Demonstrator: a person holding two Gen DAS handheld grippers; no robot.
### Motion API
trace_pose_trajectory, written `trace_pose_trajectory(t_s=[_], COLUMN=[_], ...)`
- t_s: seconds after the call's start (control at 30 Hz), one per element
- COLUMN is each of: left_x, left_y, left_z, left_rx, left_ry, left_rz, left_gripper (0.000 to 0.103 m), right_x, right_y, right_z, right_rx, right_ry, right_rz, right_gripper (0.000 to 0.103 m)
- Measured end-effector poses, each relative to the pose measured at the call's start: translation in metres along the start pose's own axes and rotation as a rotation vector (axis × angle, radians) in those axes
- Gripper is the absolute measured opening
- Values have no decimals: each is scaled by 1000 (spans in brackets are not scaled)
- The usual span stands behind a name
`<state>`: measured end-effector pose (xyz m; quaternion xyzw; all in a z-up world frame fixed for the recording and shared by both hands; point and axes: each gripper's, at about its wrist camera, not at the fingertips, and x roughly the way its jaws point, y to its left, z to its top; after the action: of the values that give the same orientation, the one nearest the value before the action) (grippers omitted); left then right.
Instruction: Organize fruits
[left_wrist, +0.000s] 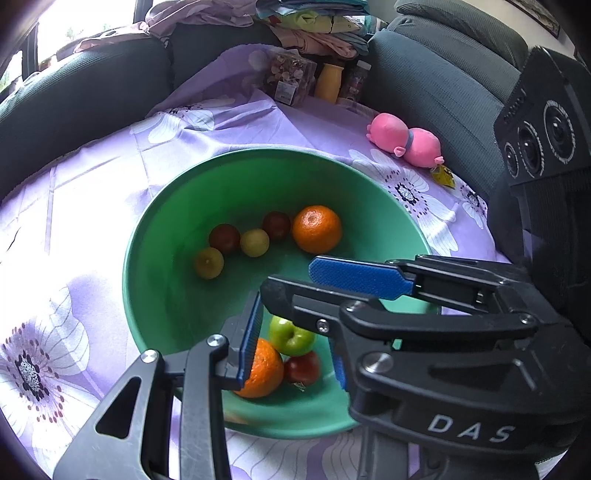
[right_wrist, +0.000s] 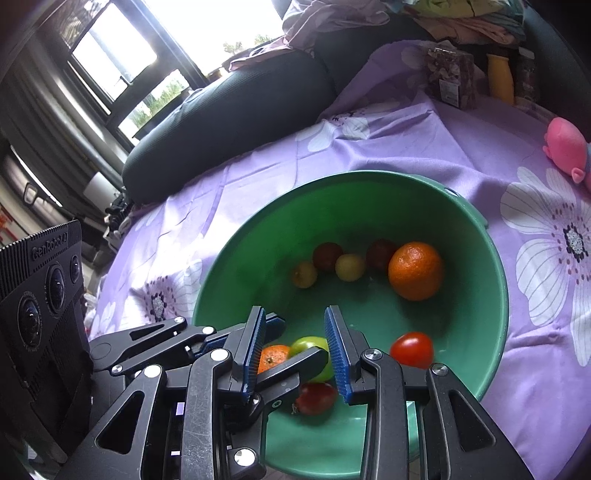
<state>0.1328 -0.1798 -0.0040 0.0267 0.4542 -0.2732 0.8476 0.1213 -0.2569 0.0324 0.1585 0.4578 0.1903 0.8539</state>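
Note:
A green bowl (left_wrist: 229, 173) (right_wrist: 369, 192) sits on a purple flowered cloth. At its far side lie an orange (left_wrist: 317, 229) (right_wrist: 415, 271), two dark red fruits and two small yellow ones (left_wrist: 255, 242). Nearer lie a green apple (left_wrist: 291, 338) (right_wrist: 308, 343), a second orange (left_wrist: 264, 369), a dark red fruit (right_wrist: 316, 397) and a red tomato (right_wrist: 412, 349). Both grippers hang over the bowl's near side and cross each other. My left gripper (left_wrist: 295, 325) is open a little and holds nothing. My right gripper (right_wrist: 295, 310) is open a little too, one finger of the left one crossing under its gap.
A pink plush toy (left_wrist: 406, 142) (right_wrist: 565, 147) lies on the cloth beyond the bowl. A yellow bottle (left_wrist: 328, 83), a snack packet (left_wrist: 288, 74) and a jar stand at the far edge. Dark sofa cushions (left_wrist: 74, 92) with piled clothes ring the cloth.

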Motion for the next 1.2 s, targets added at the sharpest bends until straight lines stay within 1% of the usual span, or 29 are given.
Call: trace_pose_trajectory(t_s=[0.1, 0.17, 0.23, 0.33, 0.43, 0.5, 0.53, 0.6, 0.7, 0.77, 0.83, 0.93, 1.03, 1.2], left_x=[-1, -3, -4, -5, -6, -8, -9, -13, -18, -20, -24, -31, -38, -50], left_y=[-2, -3, -4, -5, -7, -7, -8, -9, -10, -11, -13, -13, -13, -16], left_z=[0, 0, 1, 1, 1, 1, 1, 1, 1, 1, 0, -1, -3, -5], left_rx=[-2, 1, 4, 7, 11, 12, 12, 14, 20, 23, 28, 22, 19, 18], left_ry=[-1, -4, -6, -8, -8, -9, -12, -19, -30, -35, -42, -54, -64, -81], left_rz=[4, 10, 18, 25, 43, 59, 66, 75, 90, 100, 121, 135, 160, 178], left_gripper=[36, 46, 51, 54, 61, 67, 73, 74, 75, 79, 83, 85, 87, 88], right_x=[-2, -4, -6, -9, -11, -12, -13, -15, -19, -22, -26, -33, -39, -51], right_y=[-1, -1, -2, -2, -2, -3, -4, -4, -5, -5, -3, 0, 3, 9], right_z=[0, 0, 0, -1, -1, -1, -1, -1, -1, -1, -2, -3, -3, -5], right_rx=[7, 11, 12, 11, 7, 6, 6, 4, 13, 15, 8, -2, -15, -41], right_ry=[1, -1, -4, -8, -11, -10, -9, -13, -23, -28, -34, -41, -46, -59], right_rz=[-7, -12, -11, -16, -21, -29, -31, -44, -57, -59, -67, -81, -99, -120], right_gripper=[37, 37, 37, 37, 37, 37, 37, 37, 40, 42, 46, 53, 54, 54])
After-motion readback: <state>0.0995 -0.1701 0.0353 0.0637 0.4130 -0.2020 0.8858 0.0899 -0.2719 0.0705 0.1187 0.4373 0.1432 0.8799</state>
